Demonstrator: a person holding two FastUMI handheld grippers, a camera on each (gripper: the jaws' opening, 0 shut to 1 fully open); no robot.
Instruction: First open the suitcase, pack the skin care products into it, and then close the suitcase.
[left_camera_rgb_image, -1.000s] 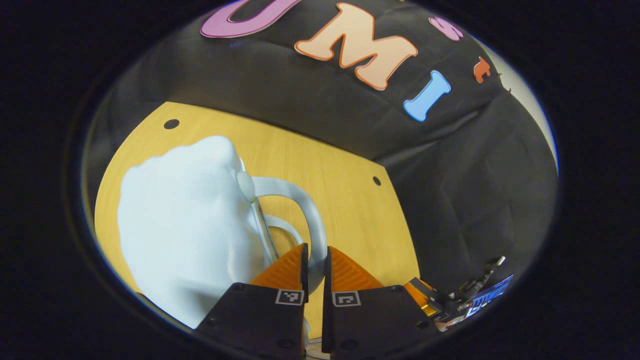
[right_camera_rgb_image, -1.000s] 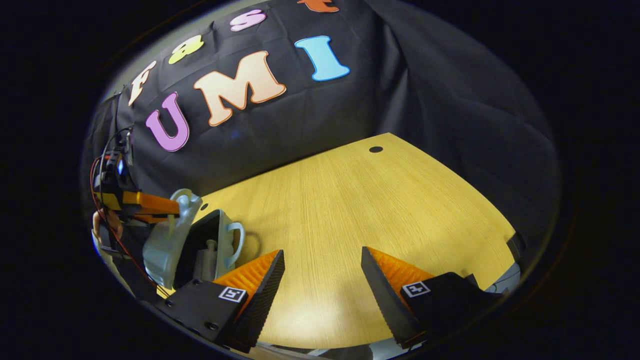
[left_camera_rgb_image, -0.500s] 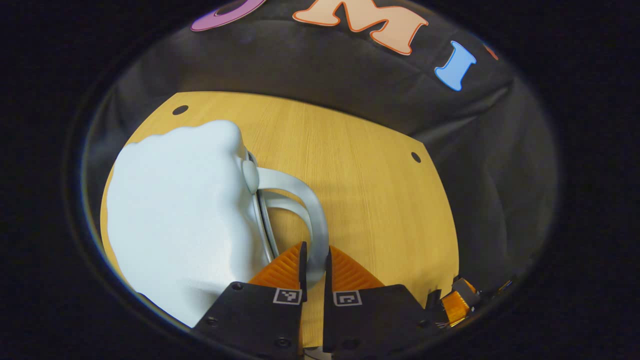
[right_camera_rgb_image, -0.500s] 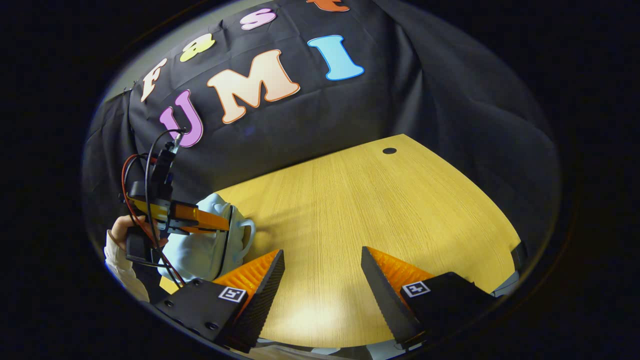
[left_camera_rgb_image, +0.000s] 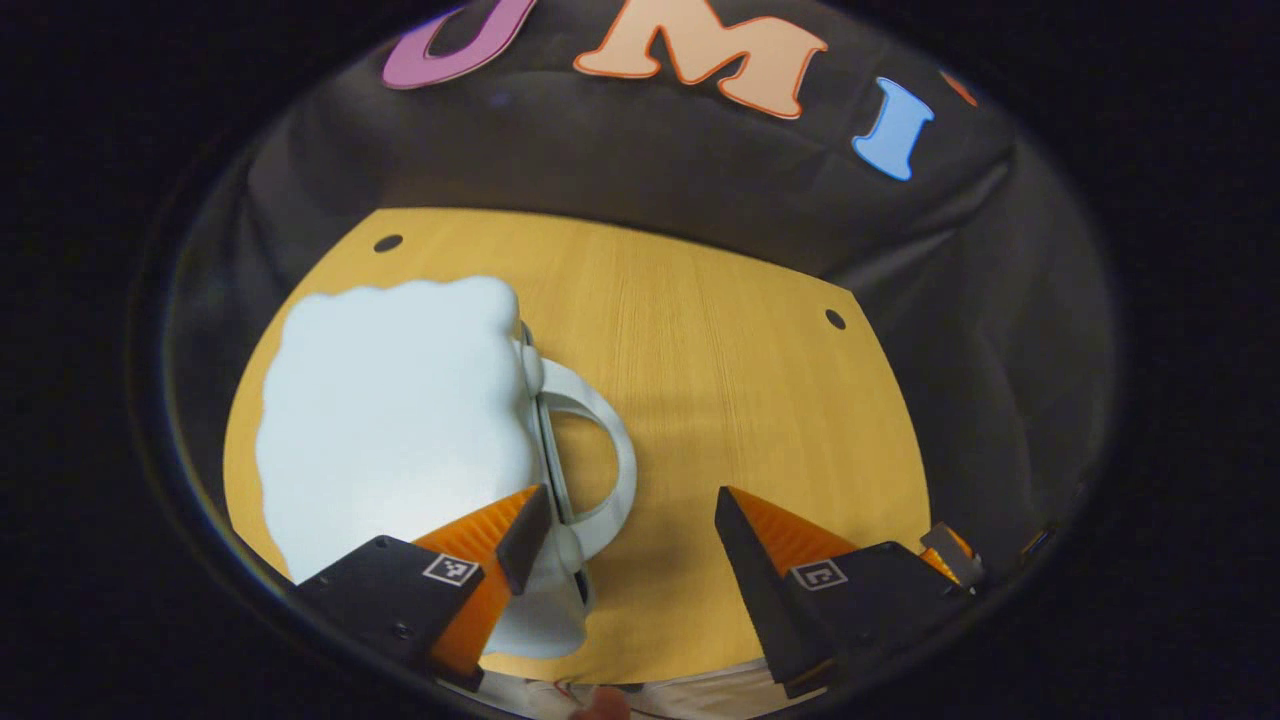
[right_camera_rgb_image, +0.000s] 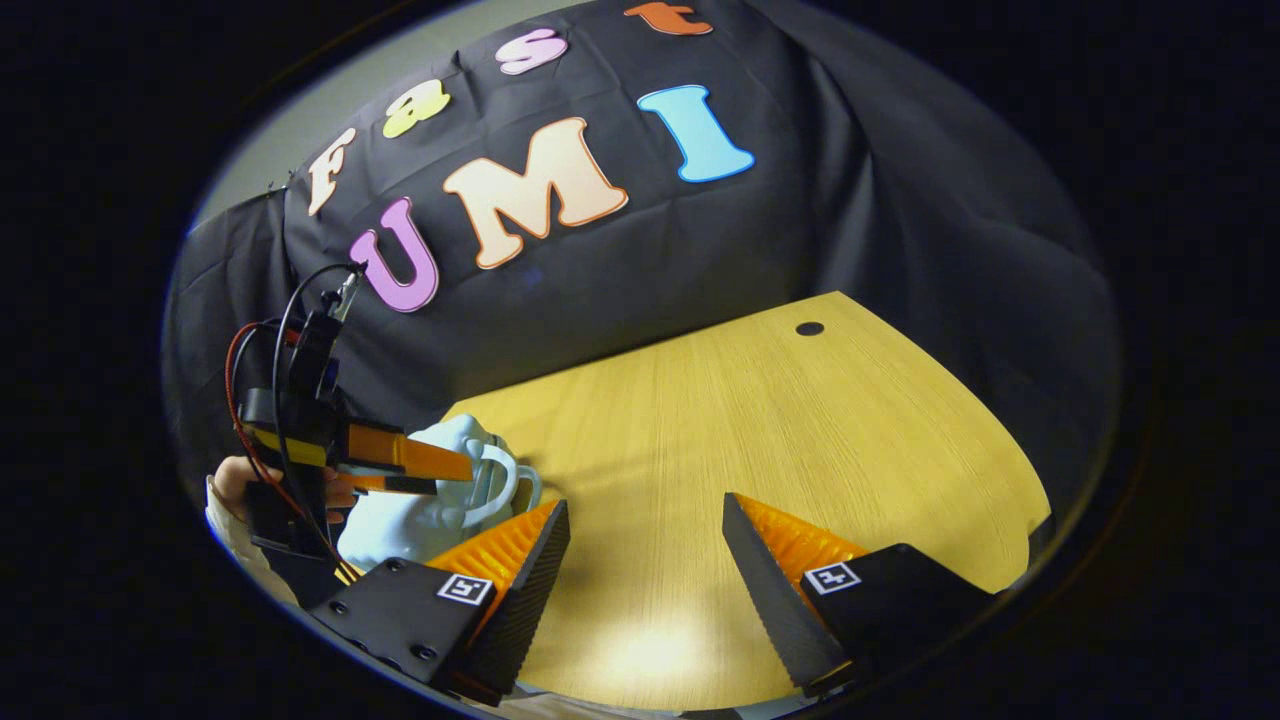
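Suitcase (left_camera_rgb_image: 395, 420), small and pale blue-white, lies on the table (left_camera_rgb_image: 720, 400) toward its left end, the two shells together and the seam running past the looped handle (left_camera_rgb_image: 600, 455). It looks closed; whether a latch or zip is fastened I cannot tell.

Left gripper (left_camera_rgb_image: 625, 535): jaws spread wide, holding nothing. One finger sits over the suitcase edge by the handle, the other over bare table. In the right gripper view the left gripper (right_camera_rgb_image: 425, 470) hangs just above the suitcase (right_camera_rgb_image: 430, 500), a hand (right_camera_rgb_image: 235, 480) behind it.

Right gripper (right_camera_rgb_image: 645, 550): jaws wide apart, empty, over bare table well to the side of the suitcase.

Progress, as judged: no skin care products lie on the visible table, and the case is shut, so packing and closing appear done. Little seems left beyond drawing the grippers away.

Hidden or unclear: the suitcase's inside, so the contents cannot be confirmed. The near table edge is cut off in both views. The suitcase's lower corner is covered by the left gripper's finger.
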